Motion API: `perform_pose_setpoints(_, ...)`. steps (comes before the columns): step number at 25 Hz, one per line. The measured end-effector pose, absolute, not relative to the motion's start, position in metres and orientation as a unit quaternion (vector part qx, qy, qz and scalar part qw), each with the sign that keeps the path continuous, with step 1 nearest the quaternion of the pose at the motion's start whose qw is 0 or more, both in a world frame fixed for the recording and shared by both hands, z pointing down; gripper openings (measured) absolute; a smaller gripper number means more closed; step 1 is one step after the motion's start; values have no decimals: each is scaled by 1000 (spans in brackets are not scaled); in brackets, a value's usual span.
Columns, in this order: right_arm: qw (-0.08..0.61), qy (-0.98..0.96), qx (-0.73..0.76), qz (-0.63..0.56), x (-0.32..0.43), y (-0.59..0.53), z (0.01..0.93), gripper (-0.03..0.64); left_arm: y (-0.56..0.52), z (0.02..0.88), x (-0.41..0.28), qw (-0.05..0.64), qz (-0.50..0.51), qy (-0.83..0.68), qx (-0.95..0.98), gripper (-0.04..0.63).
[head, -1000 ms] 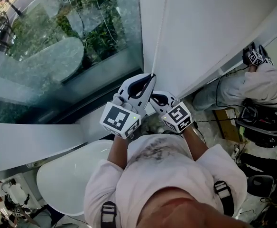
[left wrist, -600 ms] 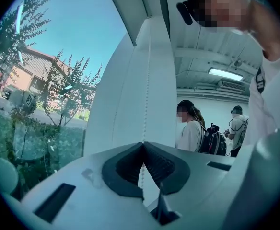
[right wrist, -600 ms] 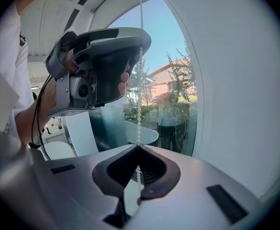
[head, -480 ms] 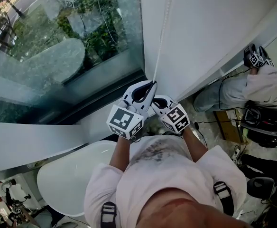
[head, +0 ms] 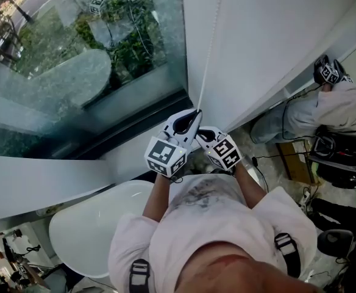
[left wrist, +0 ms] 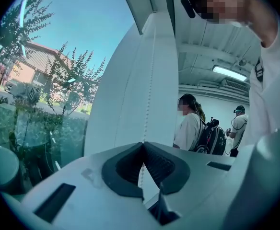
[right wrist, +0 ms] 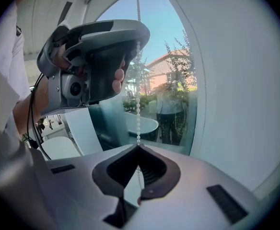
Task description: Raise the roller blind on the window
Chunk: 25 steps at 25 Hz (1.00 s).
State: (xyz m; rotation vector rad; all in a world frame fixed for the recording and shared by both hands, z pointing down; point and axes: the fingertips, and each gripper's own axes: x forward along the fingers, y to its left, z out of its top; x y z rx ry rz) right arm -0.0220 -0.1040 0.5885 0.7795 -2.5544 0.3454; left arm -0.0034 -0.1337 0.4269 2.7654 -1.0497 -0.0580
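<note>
**White bead chain pinched twice — pull it straight down the line**

Nearest the person's chest, the right gripper [head: 200, 133] has its jaws pressed together on the bead chain [head: 207, 60]. In the right gripper view the beads run into the meeting tips and a short run shows in the hollow behind them. Just above and touching it, the left gripper [head: 195, 113] is likewise closed on the same chain, which is caught where its dark pads meet.

To do the stroke well, I judge both hands should travel along the chain's own line and not away from the white panel [head: 275, 35], so that the beads do not jump their sprocket overhead. One grip should stay tight while the other lets go and reaches higher. Which strand raises the blind cannot be told from here.

From the grippers the chain rises taut and thin up the white panel, at the edge of the window glass [head: 74, 72], and leaves the top of the picture. The roller blind's fabric I cannot pick out in any view — the glass that shows is uncovered, with greenery beyond it.
</note>
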Motion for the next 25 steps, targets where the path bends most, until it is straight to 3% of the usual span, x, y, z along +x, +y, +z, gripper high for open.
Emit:
perform_pose_setpoints(14, 207, -931, 282, 100, -17, -94, 584, 64, -132, 430, -3, 76, -10, -354, 932, 8)
perform_pose_setpoints(17, 203, -930, 292, 96, -11, -89, 560, 81, -131, 429, -6, 76, -11, -355, 932, 8)
perform_pose_setpoints(19, 186, -933, 296, 88, -6, -84, 534, 145, -126, 426, -6, 74, -12, -356, 932, 8)
perform_pose_setpoints(25, 141, -934, 325, 49, 10, -101, 460, 147, -133, 429, -6, 75, -9, -357, 931, 8)
